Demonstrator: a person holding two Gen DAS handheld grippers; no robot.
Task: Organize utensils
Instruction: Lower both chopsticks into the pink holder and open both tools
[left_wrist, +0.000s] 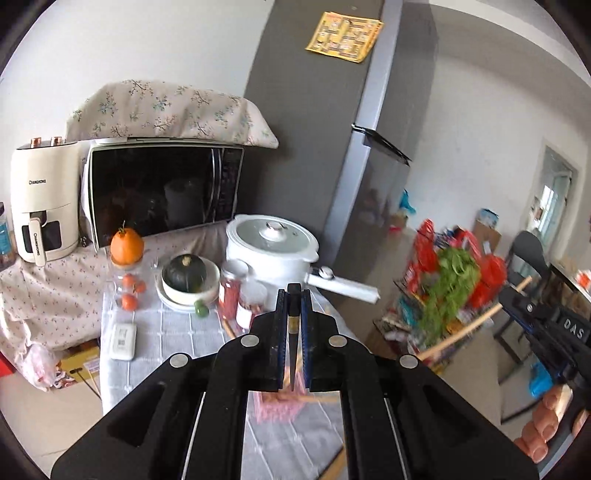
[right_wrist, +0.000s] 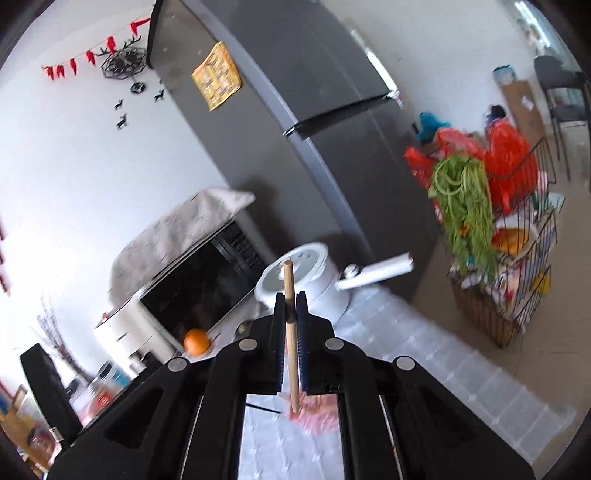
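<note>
My left gripper (left_wrist: 294, 295) is shut on a thin dark chopstick (left_wrist: 294, 328), which stands upright between the blue pads, high above the table. My right gripper (right_wrist: 290, 297) is shut on a pale wooden chopstick (right_wrist: 290, 343) whose upper end pokes past the fingertips. The left wrist view also shows the right gripper (left_wrist: 511, 301) at the far right, its wooden chopstick (left_wrist: 461, 330) slanting down to the left. Below both grippers a blurred pink thing (right_wrist: 314, 410) lies on the checked tablecloth (left_wrist: 166, 332), with wooden sticks (left_wrist: 317, 400) on it. A dark chopstick (right_wrist: 264, 408) lies beside it.
On the table stand a white pot (left_wrist: 271, 247) with a long handle, a dark squash in a bowl (left_wrist: 186, 275), jars (left_wrist: 231, 295), an orange (left_wrist: 126, 245), a microwave (left_wrist: 162, 192) and an air fryer (left_wrist: 44, 206). A grey fridge (right_wrist: 314, 110) and a wire rack with greens (right_wrist: 498, 258) stand to the right.
</note>
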